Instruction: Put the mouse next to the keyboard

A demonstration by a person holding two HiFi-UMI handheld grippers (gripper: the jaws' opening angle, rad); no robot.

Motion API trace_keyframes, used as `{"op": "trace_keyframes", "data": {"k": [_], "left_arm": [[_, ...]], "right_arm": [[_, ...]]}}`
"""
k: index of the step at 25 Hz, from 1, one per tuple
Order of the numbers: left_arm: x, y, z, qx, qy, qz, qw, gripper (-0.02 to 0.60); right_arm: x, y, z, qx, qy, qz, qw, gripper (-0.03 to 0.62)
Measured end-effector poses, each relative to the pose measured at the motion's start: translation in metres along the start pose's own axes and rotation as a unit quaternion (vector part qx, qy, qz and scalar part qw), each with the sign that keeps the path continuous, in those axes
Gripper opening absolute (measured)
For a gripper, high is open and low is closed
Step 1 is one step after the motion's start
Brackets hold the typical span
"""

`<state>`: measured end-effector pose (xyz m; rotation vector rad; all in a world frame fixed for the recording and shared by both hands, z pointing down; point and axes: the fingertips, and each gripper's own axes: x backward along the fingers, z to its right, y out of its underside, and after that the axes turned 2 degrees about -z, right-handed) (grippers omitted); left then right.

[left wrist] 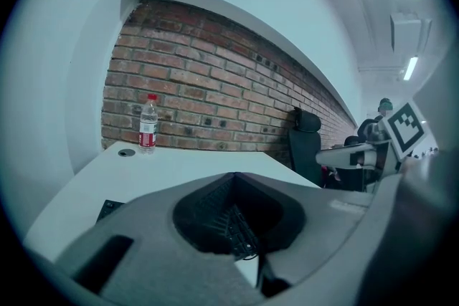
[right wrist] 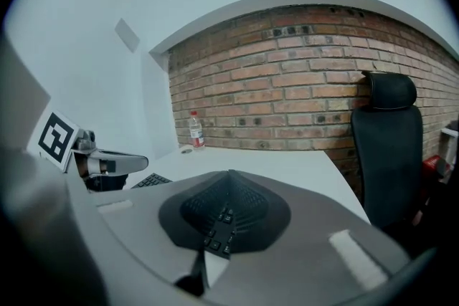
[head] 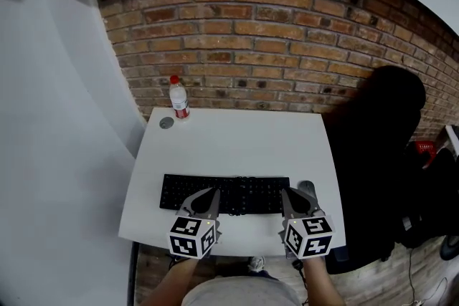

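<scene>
A black keyboard lies along the front of the white table. A dark grey mouse rests on the table just off the keyboard's right end. My left gripper hovers over the keyboard's left half, jaws shut and holding nothing. Over the keyboard's right end is my right gripper, also shut and empty, with the mouse just to its right. In the left gripper view the shut jaws fill the foreground above the keyboard. In the right gripper view the shut jaws do the same.
A water bottle with a red cap stands at the table's far left corner beside a round cable hole. A black office chair is close against the table's right side. A brick wall runs behind the table.
</scene>
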<state>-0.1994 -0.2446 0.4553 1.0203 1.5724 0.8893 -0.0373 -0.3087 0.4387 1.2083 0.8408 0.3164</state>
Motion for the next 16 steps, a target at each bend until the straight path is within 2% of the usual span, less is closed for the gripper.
{"op": "trace_keyframes", "data": {"k": [16], "left_arm": [[0.0031, 0.0011, -0.0027, -0.003, 0.002, 0.003, 1.0, -0.014]], "right_arm": [[0.0015, 0.0021, -0.0042, 0.0, 0.003, 0.002, 1.0, 0.009]]}}
